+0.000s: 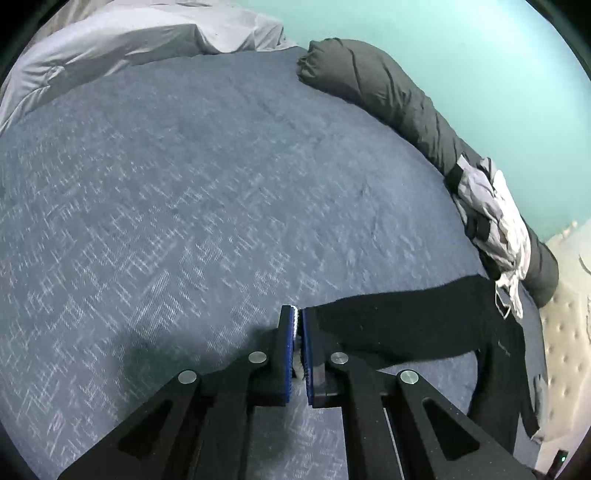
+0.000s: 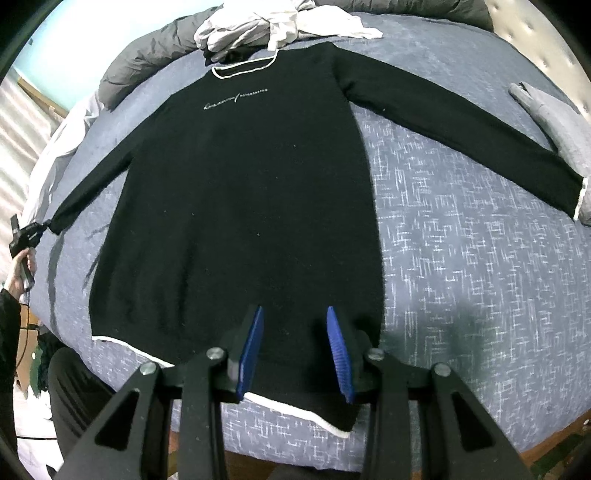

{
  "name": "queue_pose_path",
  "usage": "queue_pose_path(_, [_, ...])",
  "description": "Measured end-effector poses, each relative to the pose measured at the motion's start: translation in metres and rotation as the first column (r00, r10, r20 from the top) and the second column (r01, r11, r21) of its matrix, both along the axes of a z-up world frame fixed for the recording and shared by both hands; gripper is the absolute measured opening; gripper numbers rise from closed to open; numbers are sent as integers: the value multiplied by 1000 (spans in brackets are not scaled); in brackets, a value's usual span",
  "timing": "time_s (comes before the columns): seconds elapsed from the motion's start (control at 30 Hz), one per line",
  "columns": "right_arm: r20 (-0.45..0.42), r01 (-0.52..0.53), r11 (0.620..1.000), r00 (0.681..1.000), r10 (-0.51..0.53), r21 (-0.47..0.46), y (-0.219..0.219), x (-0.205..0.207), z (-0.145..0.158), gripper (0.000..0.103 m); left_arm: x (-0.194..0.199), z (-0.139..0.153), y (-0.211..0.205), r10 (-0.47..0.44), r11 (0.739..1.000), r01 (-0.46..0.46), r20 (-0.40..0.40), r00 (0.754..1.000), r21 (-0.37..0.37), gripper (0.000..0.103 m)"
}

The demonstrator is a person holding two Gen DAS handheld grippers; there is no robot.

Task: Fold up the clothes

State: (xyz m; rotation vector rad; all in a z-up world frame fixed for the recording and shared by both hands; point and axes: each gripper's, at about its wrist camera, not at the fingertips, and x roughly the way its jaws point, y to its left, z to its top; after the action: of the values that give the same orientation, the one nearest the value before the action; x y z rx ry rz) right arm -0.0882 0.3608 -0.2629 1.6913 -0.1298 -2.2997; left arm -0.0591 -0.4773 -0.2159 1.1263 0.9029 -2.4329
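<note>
Left gripper [image 1: 298, 323] clenching sweater [image 2: 236, 192] cuff, pulling sleeve [image 1: 399, 325] taut for folding; right gripper [image 2: 295, 332] hovering released over hem.

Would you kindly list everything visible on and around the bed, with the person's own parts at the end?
sweater: one, black with white trim, spread flat on the bed, both sleeves out
bedspread: one, blue-grey patterned, covering the bed
rolled duvet: one, dark grey, along the turquoise wall
clothes pile: one heap, white and grey, above the sweater's collar
grey garment: one, by the far sleeve's cuff
pale sheet: one, bunched at the bed's edge
headboard: one, cream, tufted
left claw: shut on the sweater's sleeve cuff
right claw: open, over the hem
hand: one, holding the left claw
</note>
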Motion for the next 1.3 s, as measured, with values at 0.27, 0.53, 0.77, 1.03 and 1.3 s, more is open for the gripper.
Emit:
queue_pose_path(0.27, [5, 13, 1000, 1000, -13, 4, 2, -5, -2, 36, -16, -15, -8, 20, 1000, -20, 36, 999, 4, 8])
queue_pose_path(0.53, [10, 2, 1000, 1000, -1, -17, -4, -10, -9, 36, 14, -20, -5, 23, 997, -23, -5, 1000, 75, 22])
queue_pose_path(0.77, [9, -9, 1000, 1000, 10, -26, -10, -12, -9, 36, 12, -30, 9, -28, 993, 28, 4, 1000, 116, 24])
queue_pose_path(1.03, [1, 7, 1000, 1000, -7, -20, -2, -12, -2, 36, 12, -40, 11, -47, 992, 45, 9, 999, 120, 0])
queue_pose_path(1.3, [9, 6, 1000, 1000, -5, -29, -3, -13, -5, 36, 33, -35, 1, -9, 992, 11, -17, 1000, 122, 0])
